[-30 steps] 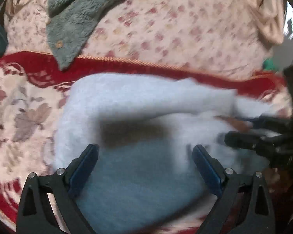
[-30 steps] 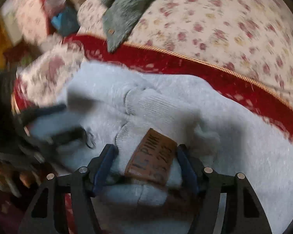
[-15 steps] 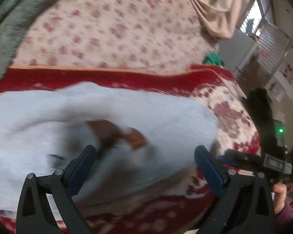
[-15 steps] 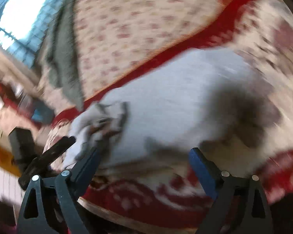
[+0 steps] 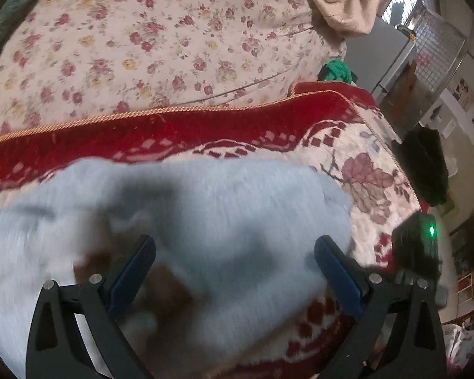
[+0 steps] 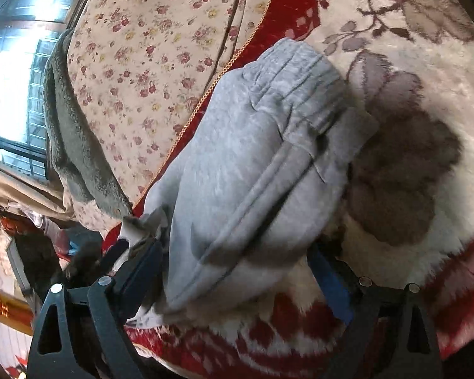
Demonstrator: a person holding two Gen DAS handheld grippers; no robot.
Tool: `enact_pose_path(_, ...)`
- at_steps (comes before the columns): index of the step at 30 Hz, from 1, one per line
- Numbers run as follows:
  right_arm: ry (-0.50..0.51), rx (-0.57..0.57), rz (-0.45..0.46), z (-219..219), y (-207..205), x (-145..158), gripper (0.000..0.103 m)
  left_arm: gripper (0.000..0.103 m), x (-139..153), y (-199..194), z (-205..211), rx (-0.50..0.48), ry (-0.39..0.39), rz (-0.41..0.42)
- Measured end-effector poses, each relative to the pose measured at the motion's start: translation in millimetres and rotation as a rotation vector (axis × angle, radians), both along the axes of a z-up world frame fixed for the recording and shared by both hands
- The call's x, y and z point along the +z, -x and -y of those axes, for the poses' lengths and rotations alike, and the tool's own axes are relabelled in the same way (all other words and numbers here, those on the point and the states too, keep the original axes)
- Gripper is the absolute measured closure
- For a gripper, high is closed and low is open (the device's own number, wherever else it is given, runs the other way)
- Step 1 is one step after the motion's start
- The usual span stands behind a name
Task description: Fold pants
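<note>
Left wrist view: the left gripper stands spread wide and grasps nothing, the folded grey pants lying blurred beneath and ahead of it. Right gripper, jaws just opened, straddles the pants unclenched, on the red blanket.

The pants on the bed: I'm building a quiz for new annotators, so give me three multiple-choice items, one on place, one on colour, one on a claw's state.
1. Where do the pants lie?
A. on the red-patterned blanket
B. on the floor
C. on a chair

2. What colour are the pants?
A. black
B. light grey
C. green

3. How does the right claw stand?
A. shut on the pants
B. out of view
C. open, its jaws wide either side of the folded pants

Answers: 1 A, the blanket's red and cream pile shows around the pants. 2 B, grey fleece in both views. 3 C, the jaws have just been opening and stand apart, pressing nothing.
</note>
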State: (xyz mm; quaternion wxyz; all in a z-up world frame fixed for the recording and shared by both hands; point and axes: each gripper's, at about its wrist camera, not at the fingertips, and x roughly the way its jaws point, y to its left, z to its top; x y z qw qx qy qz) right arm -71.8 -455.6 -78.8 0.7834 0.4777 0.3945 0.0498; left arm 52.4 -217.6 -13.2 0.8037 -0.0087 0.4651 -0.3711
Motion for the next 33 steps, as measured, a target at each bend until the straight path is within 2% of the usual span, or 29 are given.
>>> enact_pose_path(3,0.002,0.008,0.017,1.2,-6.0,-3.0,0.006,0.003,-1.4,-32.7,19.7,-0.037,0.021,-0.048)
enact_pose_path(4,0.004,0.013,0.023,1.1,-7.6,-3.7,0.006,0.003,-3.9,-49.0,29.8,-0.068,0.045,-0.087)
enact_pose_path(7,0.069,0.054,0.057,-4.9,-11.7,0.1,0.008,0.003,-11.1,-79.1,51.8,-0.094,0.053,-0.14)
enact_pose_path(9,0.181,0.103,0.087,-14.5,-13.4,6.9,0.016,0.003,-16.4,-95.8,72.0,-0.134,0.036,-0.159)
enact_pose_path(10,0.254,0.12,0.091,-19.6,-14.2,9.8,0.028,0.002,-19.2,-102.5,81.1,-0.148,0.019,-0.161)
enact_pose_path(11,0.299,0.134,0.101,-22.9,-14.4,10.7,0.034,0.002,-23.5,-110.2,91.2,-0.155,-0.011,-0.158)
enact_pose_path(16,0.334,0.158,0.145,-23.7,-14.3,7.6,0.041,0.002,-51.2,-138.0,129.4,-0.2,-0.075,-0.222)
enact_pose_path(19,0.398,0.185,0.162,-29.1,-12.5,11.1,0.043,0.002,-67.1,-149.0,145.2,-0.276,-0.078,-0.316)
enact_pose_path(21,0.425,0.196,0.175,-30.9,-10.6,12.4,0.044,0.003,-77.6,-153.5,156.3,-0.373,-0.064,-0.411)
enact_pose_path(24,0.462,0.209,0.196,-34.5,-9.0,15.5,0.045,0.003,-86.1,-153.4,168.4,-0.469,-0.098,-0.452)
enact_pose_path(26,0.488,0.217,0.216,-37.3,-8.1,18.8,0.046,0.003,-93.7,-150.8,177.1,-0.554,-0.102,-0.527)
enact_pose_path(28,0.518,0.225,0.229,-40.6,-7.6,21.0,0.048,0.002,-95.4,-147.9,182.1,-0.6,-0.124,-0.51)
enact_pose_path(33,0.559,0.231,0.26,-44.3,-6.5,26.0,0.049,0.0,-110.8,-155.4,187.9,-0.641,-0.139,-0.562)
